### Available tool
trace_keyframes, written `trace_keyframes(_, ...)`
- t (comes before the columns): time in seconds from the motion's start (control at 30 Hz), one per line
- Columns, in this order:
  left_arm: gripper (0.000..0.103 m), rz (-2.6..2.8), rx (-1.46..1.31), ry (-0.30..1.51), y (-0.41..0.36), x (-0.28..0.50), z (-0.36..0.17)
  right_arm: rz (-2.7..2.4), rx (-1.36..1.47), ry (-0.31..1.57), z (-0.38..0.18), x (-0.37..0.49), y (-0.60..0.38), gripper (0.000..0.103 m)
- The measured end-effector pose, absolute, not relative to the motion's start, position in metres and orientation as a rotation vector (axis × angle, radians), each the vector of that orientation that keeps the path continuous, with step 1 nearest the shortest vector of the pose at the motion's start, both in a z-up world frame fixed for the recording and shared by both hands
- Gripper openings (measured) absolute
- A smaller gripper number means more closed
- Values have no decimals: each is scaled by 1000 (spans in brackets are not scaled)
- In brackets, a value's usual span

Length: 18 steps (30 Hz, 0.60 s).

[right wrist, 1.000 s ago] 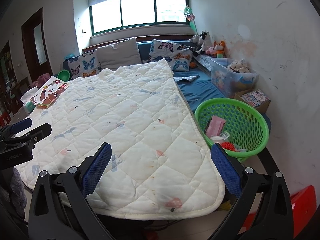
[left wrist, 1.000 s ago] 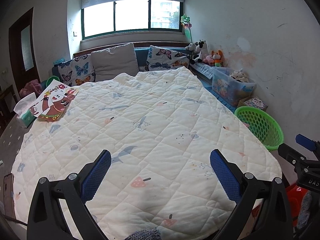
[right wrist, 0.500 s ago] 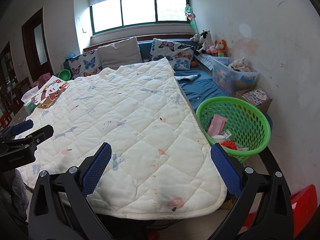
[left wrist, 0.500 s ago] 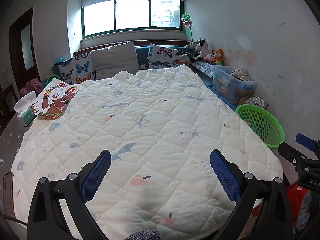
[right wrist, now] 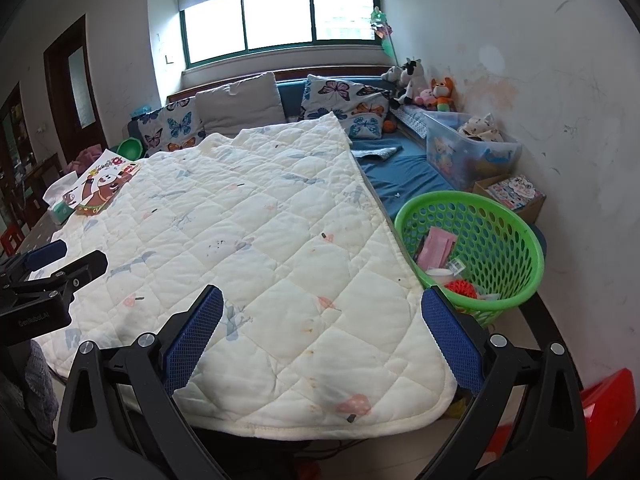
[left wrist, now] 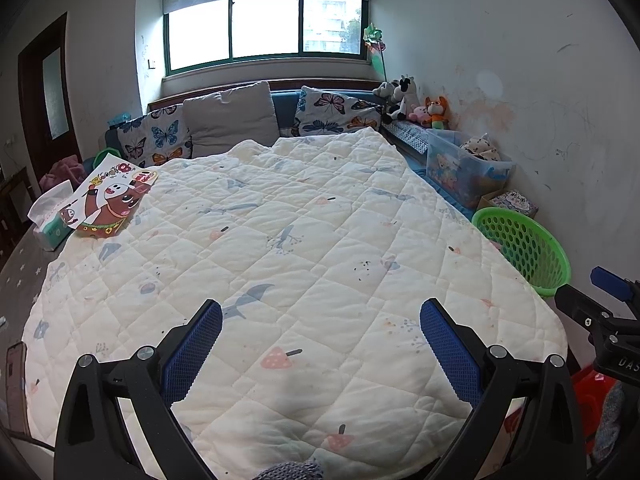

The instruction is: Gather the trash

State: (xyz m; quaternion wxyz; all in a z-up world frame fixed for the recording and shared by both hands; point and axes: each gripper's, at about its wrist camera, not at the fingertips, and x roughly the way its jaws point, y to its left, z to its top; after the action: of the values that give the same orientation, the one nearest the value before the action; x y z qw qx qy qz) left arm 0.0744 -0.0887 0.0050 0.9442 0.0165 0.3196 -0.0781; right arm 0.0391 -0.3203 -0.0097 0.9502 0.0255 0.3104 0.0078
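Note:
A green plastic basket (right wrist: 500, 224) stands on the floor right of the bed and holds a pink packet (right wrist: 435, 244) and other small trash. It also shows in the left wrist view (left wrist: 524, 244). My left gripper (left wrist: 320, 344) is open and empty above the near end of the white quilt (left wrist: 288, 248). My right gripper (right wrist: 322, 340) is open and empty above the quilt's near right corner (right wrist: 304, 360), left of the basket. A cartoon-printed box (left wrist: 110, 200) and a tissue pack (left wrist: 50, 218) lie at the quilt's far left edge.
Pillows (left wrist: 230, 118) and stuffed toys (left wrist: 416, 104) line the far wall under the window. A clear storage bin (right wrist: 468, 152) and a cardboard box (right wrist: 514, 192) stand by the right wall. A red object (right wrist: 608, 404) sits on the floor at right. A door (right wrist: 74, 88) is at left.
Both views have shifted slightly, the room sitting a little lower in each. Both grippers stay open and empty.

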Motion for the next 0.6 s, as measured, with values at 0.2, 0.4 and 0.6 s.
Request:
trace_keyframes(0.2,96,-158,29,656,-87,75,2,20,53,632,-11,39,-319,99)
trace_keyframes(0.4,96,-149,30,648,-86,74,1,22,54,632,-11,39,-319,99)
trace_keyframes(0.6,96,-141,26,655,-85,75,0,23,59,635,-13,39,-319,99)
